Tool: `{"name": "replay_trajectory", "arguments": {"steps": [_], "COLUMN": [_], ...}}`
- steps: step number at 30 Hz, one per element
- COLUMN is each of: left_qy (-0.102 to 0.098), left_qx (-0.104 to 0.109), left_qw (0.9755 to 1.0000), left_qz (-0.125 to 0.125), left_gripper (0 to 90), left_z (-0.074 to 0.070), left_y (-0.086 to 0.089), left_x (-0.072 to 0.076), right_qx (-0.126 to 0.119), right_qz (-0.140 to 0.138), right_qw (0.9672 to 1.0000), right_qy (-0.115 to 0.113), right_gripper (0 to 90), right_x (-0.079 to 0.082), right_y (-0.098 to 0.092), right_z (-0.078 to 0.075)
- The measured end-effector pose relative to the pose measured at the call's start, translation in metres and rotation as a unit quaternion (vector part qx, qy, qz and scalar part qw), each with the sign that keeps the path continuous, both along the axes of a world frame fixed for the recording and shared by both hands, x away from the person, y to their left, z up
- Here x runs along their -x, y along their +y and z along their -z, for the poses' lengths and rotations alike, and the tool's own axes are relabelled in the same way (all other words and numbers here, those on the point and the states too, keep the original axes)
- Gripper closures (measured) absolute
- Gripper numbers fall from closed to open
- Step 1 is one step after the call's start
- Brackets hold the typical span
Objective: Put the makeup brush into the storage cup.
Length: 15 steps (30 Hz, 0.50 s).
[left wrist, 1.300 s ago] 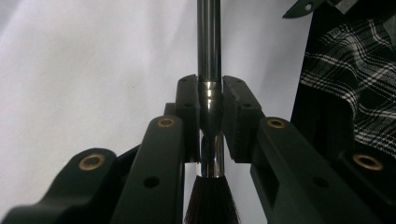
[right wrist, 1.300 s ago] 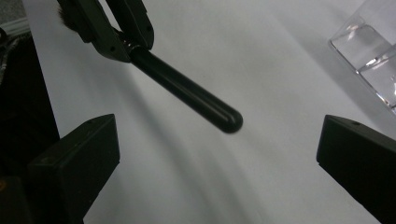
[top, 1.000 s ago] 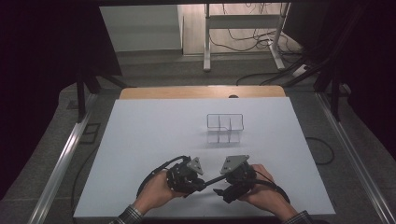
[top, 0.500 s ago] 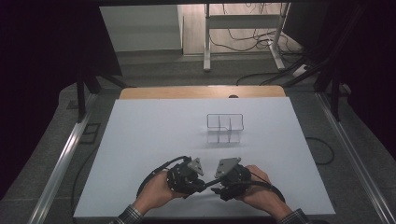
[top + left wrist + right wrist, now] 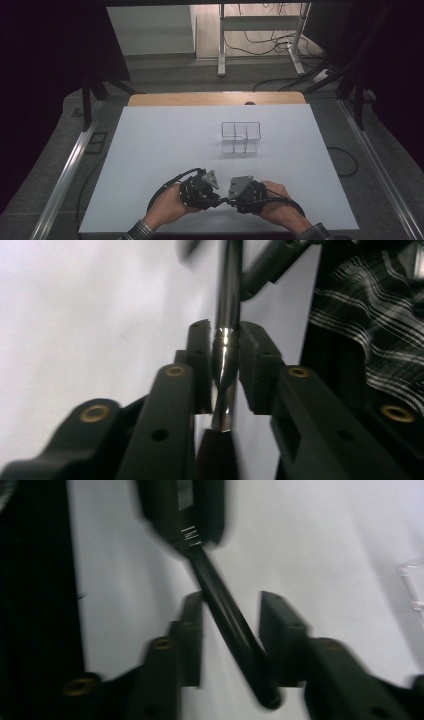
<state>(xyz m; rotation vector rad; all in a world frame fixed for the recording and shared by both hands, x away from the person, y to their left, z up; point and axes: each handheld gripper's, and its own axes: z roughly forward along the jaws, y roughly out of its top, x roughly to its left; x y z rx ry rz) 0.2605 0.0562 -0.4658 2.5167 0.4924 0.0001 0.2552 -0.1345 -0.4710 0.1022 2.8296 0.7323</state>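
Both grippers low at near edge of white surface (image 5: 150, 150); left gripper (image 5: 225, 360) clamps pen's (image 5: 227, 315) metal end; right gripper (image 5: 232, 625) just closing around its black barrel; risk: pads seat off-centre, pen twists loose.

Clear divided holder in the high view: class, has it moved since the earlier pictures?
No. The clear divided holder sits at the same spot on the white table top, equally far from the wooden edge behind it.
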Motion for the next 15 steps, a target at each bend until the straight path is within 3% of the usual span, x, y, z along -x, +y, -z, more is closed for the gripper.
{"name": "replay_trajectory", "arguments": {"steps": [2, 8, 15], "left_qy": [0.002, -0.043, -0.058], "left_qx": [0.015, 0.020, 0.029], "left_qw": [0.9999, 0.9983, 0.9957], "left_qz": [-0.005, -0.033, -0.067], "left_gripper": [61.8, 28.1, 6.5], "left_z": [-0.004, -0.004, -0.002], "left_y": [0.003, 0.007, 0.015], "left_x": [-0.001, 0.001, -0.001], "right_qx": [-0.011, -0.020, -0.025], "right_qz": [-0.005, 0.017, 0.036], "right_qw": [0.9998, 0.9995, 0.9985], "right_qy": [0.014, 0.020, 0.034], "right_gripper": [78.7, 78.7, 78.7], "right_x": [0.003, -0.002, -0.007], "right_y": [0.000, -0.006, -0.012], "right_z": [-0.002, -0.009, -0.009]}}
